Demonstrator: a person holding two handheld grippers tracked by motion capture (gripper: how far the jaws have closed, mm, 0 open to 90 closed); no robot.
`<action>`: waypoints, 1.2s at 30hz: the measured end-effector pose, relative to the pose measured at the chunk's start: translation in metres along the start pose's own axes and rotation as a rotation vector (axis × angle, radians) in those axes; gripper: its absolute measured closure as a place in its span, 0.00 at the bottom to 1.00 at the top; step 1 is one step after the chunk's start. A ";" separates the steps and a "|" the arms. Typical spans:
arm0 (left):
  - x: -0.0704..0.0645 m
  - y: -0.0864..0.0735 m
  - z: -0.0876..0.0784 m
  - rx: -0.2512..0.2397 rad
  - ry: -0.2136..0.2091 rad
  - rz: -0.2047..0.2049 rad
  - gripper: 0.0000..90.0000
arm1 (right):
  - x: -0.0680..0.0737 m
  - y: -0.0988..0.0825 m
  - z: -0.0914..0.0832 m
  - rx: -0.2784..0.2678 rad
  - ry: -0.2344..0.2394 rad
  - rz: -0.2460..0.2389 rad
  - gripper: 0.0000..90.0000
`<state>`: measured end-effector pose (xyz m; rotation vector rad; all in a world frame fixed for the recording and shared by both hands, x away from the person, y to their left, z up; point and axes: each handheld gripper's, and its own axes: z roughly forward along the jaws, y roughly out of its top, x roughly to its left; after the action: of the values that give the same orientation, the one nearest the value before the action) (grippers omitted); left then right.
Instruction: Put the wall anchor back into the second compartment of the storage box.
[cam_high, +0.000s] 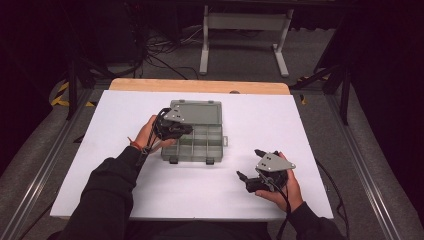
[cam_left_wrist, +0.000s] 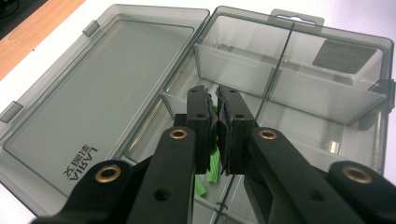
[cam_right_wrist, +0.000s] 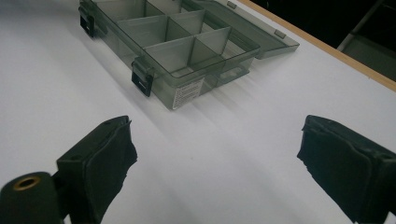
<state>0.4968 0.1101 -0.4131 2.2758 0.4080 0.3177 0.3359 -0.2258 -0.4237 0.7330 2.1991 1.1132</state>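
A grey see-through compartment box (cam_high: 200, 142) lies open on the white table, its lid (cam_high: 196, 111) folded back flat. My left gripper (cam_high: 186, 130) hangs over the box's left compartments, shut on a small green ribbed thing (cam_left_wrist: 214, 156) that sticks out below the pads (cam_left_wrist: 200, 109). The box's dividers (cam_left_wrist: 233, 74) and empty far compartments lie beyond the jaws. My right gripper (cam_high: 250, 165) rests low at the front right of the table, open, with nothing between its pads (cam_right_wrist: 105, 161). It looks toward the box (cam_right_wrist: 180, 42) and its black latches (cam_right_wrist: 141, 78).
The white table top (cam_high: 125, 185) ends in a wooden strip (cam_high: 200, 86) at the far edge. Beyond it stand a white desk frame (cam_high: 245, 35) and cables on the floor. A metal rail (cam_high: 365, 170) runs along the right side.
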 end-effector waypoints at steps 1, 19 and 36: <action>0.000 0.000 0.000 -0.002 -0.005 -0.004 0.94 | 0.000 0.000 0.000 0.000 0.000 0.000 0.11; -0.001 -0.005 0.005 0.034 0.015 -0.008 0.87 | 0.000 0.000 0.000 -0.002 -0.002 0.002 0.11; -0.012 -0.020 -0.048 -0.140 0.154 -0.010 0.55 | -0.003 0.009 0.011 -0.016 0.005 0.026 0.13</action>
<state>0.4650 0.1497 -0.3976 2.1191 0.4618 0.5033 0.3477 -0.2172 -0.4209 0.7549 2.1877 1.1453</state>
